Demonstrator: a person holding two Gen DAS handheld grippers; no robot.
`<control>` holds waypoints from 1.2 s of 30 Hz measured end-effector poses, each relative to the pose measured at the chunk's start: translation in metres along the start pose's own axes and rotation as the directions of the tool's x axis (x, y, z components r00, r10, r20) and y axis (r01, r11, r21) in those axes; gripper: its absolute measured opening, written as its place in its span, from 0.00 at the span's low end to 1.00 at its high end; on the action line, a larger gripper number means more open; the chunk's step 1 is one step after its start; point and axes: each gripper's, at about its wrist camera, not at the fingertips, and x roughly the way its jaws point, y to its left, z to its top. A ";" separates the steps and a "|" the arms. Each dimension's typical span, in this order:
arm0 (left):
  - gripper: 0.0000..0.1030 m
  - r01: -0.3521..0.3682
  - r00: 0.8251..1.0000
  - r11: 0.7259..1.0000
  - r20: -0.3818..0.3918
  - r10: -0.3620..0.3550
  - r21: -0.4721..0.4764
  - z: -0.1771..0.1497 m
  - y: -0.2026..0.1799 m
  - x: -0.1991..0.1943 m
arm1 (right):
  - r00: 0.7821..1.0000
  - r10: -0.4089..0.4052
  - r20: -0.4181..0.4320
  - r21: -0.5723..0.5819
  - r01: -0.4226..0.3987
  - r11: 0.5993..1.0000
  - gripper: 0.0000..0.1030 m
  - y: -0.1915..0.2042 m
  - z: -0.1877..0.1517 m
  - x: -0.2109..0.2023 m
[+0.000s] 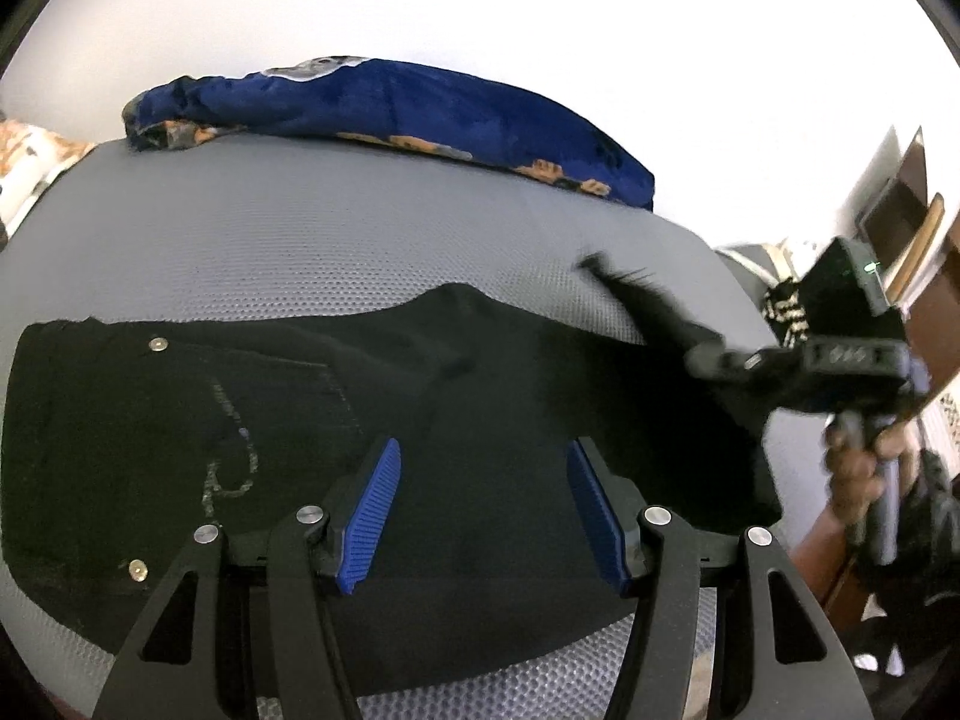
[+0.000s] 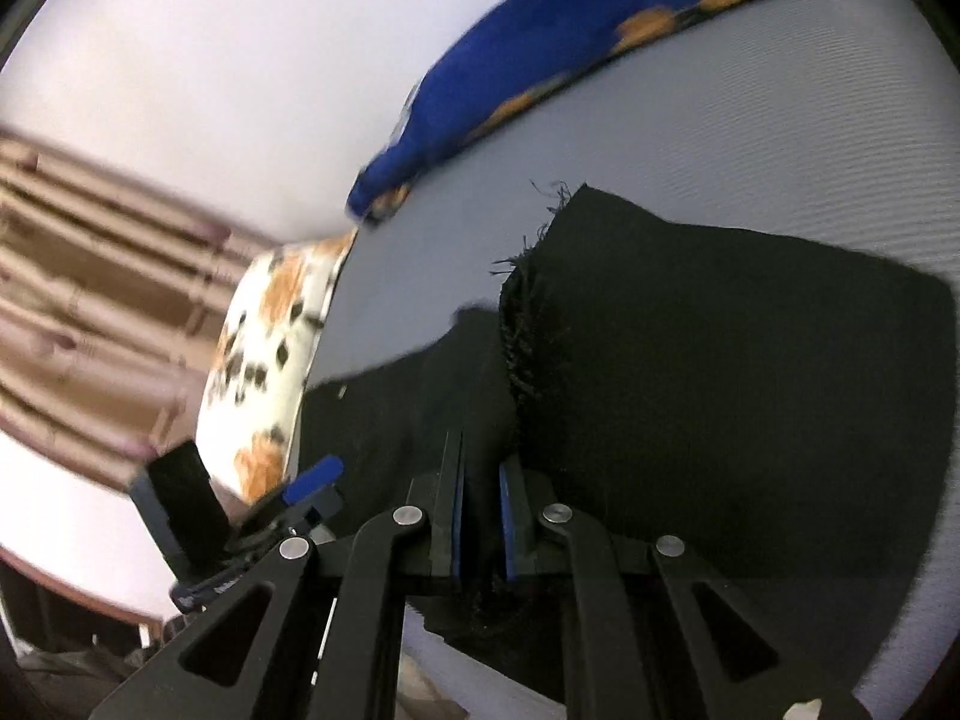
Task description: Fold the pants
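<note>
Pants (image 1: pixel 360 420), black, lie on the grey mat (image 1: pixel 360 228). Over them the left gripper (image 1: pixel 480 510) hangs with fingers wide, holding nothing. Only the right wrist view shows the right gripper (image 2: pixel 483 516) pinching a frayed hem. Beyond the pants lies a blue blanket (image 1: pixel 390 102); a white wall (image 1: pixel 480 0) rises behind.

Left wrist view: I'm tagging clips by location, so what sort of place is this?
Most likely a bedroom at home. Black pants lie on a grey mattress-like surface, a blue patterned blanket is bunched along the wall, and a white-and-orange patterned pillow sits near striped curtains.
</note>
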 end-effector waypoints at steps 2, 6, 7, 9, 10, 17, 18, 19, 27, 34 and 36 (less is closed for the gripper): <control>0.57 0.006 1.000 1.000 0.005 -0.006 -0.008 0.001 0.007 -0.005 | 0.998 -0.027 -0.053 -0.053 0.024 0.998 0.10 0.015 -0.009 0.027; 0.57 0.028 1.000 0.999 0.006 -0.028 -0.033 0.003 0.019 -0.009 | 0.983 -0.131 -0.131 -0.141 0.113 0.984 0.13 0.030 -0.022 0.070; 0.57 0.034 0.999 0.999 0.005 -0.033 -0.041 0.004 0.022 -0.009 | 0.978 -0.145 -0.152 -0.150 0.122 0.981 0.15 0.031 -0.024 0.079; 0.57 0.040 0.999 0.998 0.002 -0.040 -0.054 0.005 0.026 -0.009 | 0.972 -0.120 -0.204 -0.143 0.091 0.986 0.19 0.032 -0.030 0.093; 0.57 0.046 0.999 0.997 -0.001 -0.046 -0.058 0.004 0.027 -0.009 | 0.971 -0.113 -0.209 -0.146 0.084 0.986 0.25 0.035 -0.032 0.094; 0.57 0.143 0.986 0.985 -0.076 -0.151 -0.098 0.002 0.025 0.000 | 0.987 -0.129 -0.101 -0.120 0.116 0.986 0.42 0.029 -0.030 0.039; 0.57 0.163 0.979 0.981 -0.102 -0.174 -0.108 0.001 0.023 0.005 | 0.987 -0.136 -0.083 -0.104 0.127 0.986 0.45 0.026 -0.027 0.032; 0.57 0.173 0.976 0.978 -0.115 -0.186 -0.115 -0.001 0.021 0.007 | 0.987 -0.149 -0.060 -0.080 0.144 0.986 0.46 0.020 -0.025 0.024; 0.56 0.212 0.909 0.922 -0.282 -0.308 -0.323 -0.009 0.026 0.053 | 0.981 -0.182 0.060 0.092 0.176 0.980 0.46 -0.027 -0.030 -0.026; 0.56 0.168 0.891 0.916 -0.342 -0.300 -0.366 -0.015 0.026 0.073 | 0.983 -0.167 0.078 0.154 0.154 0.976 0.47 -0.046 -0.035 -0.026; 0.55 0.181 0.882 0.913 -0.350 -0.316 -0.367 -0.016 0.020 0.077 | 0.983 -0.165 0.081 0.153 0.151 0.977 0.47 -0.049 -0.035 -0.028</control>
